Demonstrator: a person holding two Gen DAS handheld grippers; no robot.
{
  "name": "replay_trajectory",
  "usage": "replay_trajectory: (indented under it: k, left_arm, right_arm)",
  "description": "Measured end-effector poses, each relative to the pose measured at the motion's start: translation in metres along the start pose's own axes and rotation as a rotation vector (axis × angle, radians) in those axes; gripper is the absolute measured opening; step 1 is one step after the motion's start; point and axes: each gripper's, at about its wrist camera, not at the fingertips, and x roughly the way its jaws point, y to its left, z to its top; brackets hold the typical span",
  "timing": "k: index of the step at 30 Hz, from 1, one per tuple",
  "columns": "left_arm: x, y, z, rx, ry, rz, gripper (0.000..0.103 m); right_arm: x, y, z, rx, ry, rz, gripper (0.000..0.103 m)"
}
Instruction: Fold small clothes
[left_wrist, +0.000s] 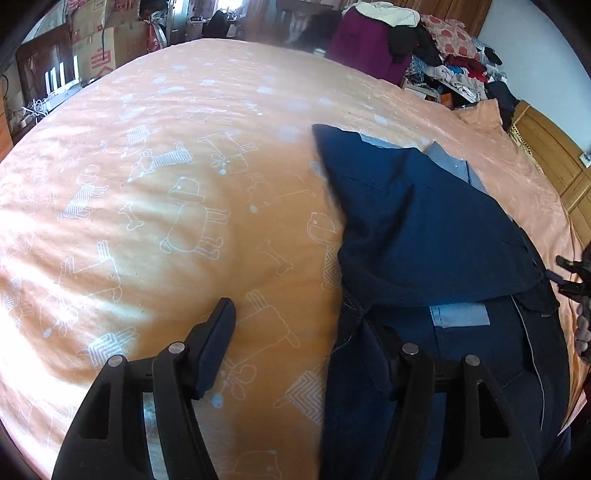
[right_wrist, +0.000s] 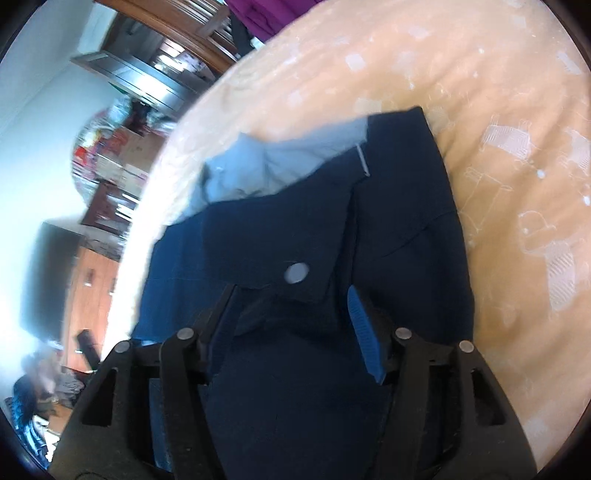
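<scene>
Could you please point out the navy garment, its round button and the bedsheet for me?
navy garment (left_wrist: 424, 229), left wrist view, on the folded-over upper panel.
button (right_wrist: 296, 273), right wrist view, on its pale face.
bedsheet (left_wrist: 166, 184), left wrist view, on bare orange fabric left of the garment.

- Garment (left_wrist: 424, 229): dark navy, pale blue lining patches.
- Bedsheet (left_wrist: 184, 147): orange, white outline cartoon animals.
- Right claw (right_wrist: 295, 314): black, blue pads (right_wrist: 364, 332).

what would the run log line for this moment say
fold | left claw open, one finger under navy garment | right claw open, cloth between fingers | on orange bedsheet
</scene>
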Motion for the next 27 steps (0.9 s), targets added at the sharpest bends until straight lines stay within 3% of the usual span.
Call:
replay_trajectory:
  k: [1,7,8,9,11,14,16,20,22,24,27]
  left_arm:
    - [-0.002,-0.002,0.0,0.008,0.001,0.006,0.07]
    - [0.02,-0.02,0.013,0.063,0.015,0.053,0.07]
    - [0.021,-0.02,0.014,0.06,0.013,0.057,0.071]
    - [0.023,-0.02,0.015,0.057,0.012,0.062,0.072]
    - [0.023,-0.019,0.017,0.051,0.005,0.081,0.072]
    - [0.022,-0.005,0.015,-0.013,-0.015,0.039,0.074]
    - [0.019,0.009,0.009,-0.074,-0.029,-0.023,0.074]
    - [0.015,0.003,0.005,-0.046,-0.046,0.017,0.074]
    - [0.008,0.004,0.001,-0.049,-0.049,0.004,0.071]
    - [-0.004,-0.001,-0.004,-0.019,-0.055,-0.025,0.067]
    - [-0.039,-0.017,-0.004,0.065,-0.136,-0.046,0.067]
  right_arm:
    - [0.005,-0.001,0.001,-0.003,0.003,-0.043,0.059]
    - [0.014,-0.002,0.0,0.033,0.004,-0.072,0.061]
    - [0.014,0.0,-0.001,0.032,0.004,-0.05,0.048]
    - [0.016,0.005,-0.003,0.026,0.012,0.008,0.006]
    - [0.015,0.016,-0.005,-0.01,0.004,0.017,0.001]
    - [-0.005,0.004,-0.008,0.006,-0.045,-0.013,0.001]
    - [-0.005,-0.01,-0.014,0.018,-0.005,-0.009,0.001]
    - [0.009,-0.004,-0.022,-0.055,0.071,-0.066,0.002]
    - [0.006,-0.003,-0.02,-0.081,0.098,-0.124,0.011]
    - [-0.012,0.01,-0.017,-0.154,0.048,-0.239,0.029]
    - [-0.041,0.033,-0.014,-0.188,-0.056,-0.216,0.033]
